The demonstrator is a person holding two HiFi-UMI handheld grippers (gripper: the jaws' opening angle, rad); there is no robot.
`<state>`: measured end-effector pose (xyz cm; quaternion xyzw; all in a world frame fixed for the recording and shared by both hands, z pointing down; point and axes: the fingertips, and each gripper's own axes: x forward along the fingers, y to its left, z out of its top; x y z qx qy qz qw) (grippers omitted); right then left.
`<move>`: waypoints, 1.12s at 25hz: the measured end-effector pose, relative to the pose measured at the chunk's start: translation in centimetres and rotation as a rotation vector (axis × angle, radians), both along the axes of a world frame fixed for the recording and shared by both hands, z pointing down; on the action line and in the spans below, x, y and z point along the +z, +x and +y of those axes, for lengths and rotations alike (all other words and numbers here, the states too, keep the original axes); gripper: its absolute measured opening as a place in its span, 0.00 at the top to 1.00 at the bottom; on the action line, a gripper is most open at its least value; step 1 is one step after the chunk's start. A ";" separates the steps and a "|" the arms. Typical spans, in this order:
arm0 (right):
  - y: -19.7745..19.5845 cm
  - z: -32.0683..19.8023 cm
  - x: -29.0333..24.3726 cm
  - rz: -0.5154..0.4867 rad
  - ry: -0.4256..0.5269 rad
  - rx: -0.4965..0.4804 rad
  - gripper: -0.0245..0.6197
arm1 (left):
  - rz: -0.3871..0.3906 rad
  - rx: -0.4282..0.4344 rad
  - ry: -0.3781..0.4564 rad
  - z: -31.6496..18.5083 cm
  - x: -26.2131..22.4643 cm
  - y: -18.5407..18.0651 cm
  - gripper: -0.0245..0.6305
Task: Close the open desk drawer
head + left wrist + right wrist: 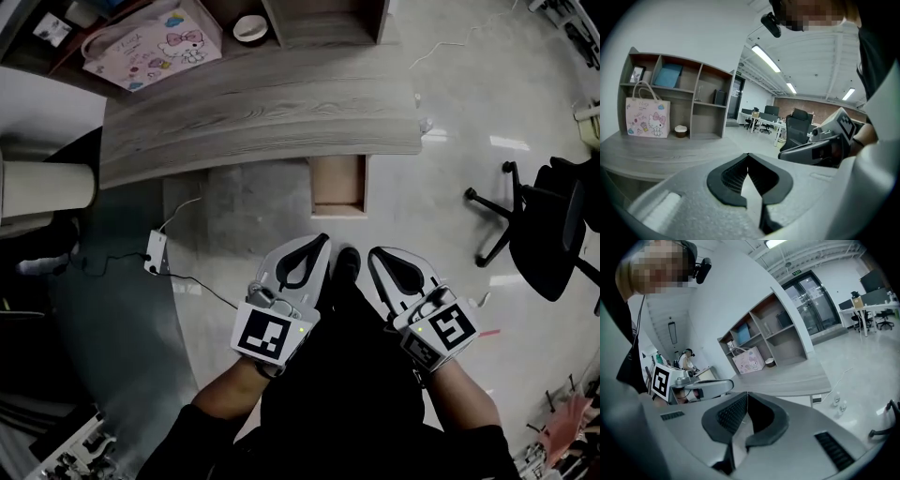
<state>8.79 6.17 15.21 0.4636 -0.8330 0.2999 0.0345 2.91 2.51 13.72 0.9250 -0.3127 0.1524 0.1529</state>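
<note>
The drawer (337, 184) stands pulled out from under the front edge of the wooden counter (253, 112), its open box towards the person. Bare floor lies between its front and the two tools. The left tool (317, 246) and the right tool (382, 257) hang side by side short of the drawer, apart from it, with a dark shoe (346, 264) between them. Both have their jaws pressed together at the tips, with nothing in them. Left of the drawer, a white power adapter (155, 252) and its cable lie on the floor. Well to the drawer's right stands a black office chair (544, 230). Beyond the drawer, on the counter, a pink cartoon bag (155, 47) sits beside a shelf unit (323, 23) that holds a small round bowl (250, 28). Only the head view shows the drawer plainly. The left gripper view looks across the counter top to the bag (647, 117) and the shelf unit (693, 89), with the right tool (820, 150) alongside and distant office desks behind. The right gripper view adds glass doors (813, 298), two bottles (836, 399) on the floor past the counter's end, and a seated person (686, 359) far off.
</note>
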 end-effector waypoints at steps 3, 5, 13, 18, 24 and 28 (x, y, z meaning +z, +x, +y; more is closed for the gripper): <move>-1.3 -1.4 3.4 -0.009 -0.035 -0.014 0.94 | 0.007 -0.011 -0.043 -1.2 4.1 -0.3 0.95; -1.9 -2.3 5.5 -0.031 -0.055 -0.002 0.94 | -0.003 -0.015 -0.054 -1.9 6.8 -0.4 0.95; -1.9 -2.8 16.4 -0.011 -0.114 0.011 0.94 | -0.025 -0.048 -0.064 -3.8 16.6 -1.1 0.95; -2.8 -3.1 21.3 -0.019 -0.126 -0.005 0.94 | -0.053 -0.062 -0.127 -3.7 23.0 -1.9 0.95; -3.5 -3.6 27.3 -0.028 -0.149 0.002 0.94 | -0.101 -0.057 -0.183 -3.8 30.4 -2.3 0.95; -3.8 -3.7 31.1 -0.029 -0.180 0.003 0.94 | -0.115 -0.034 -0.226 -3.3 34.5 -2.1 0.95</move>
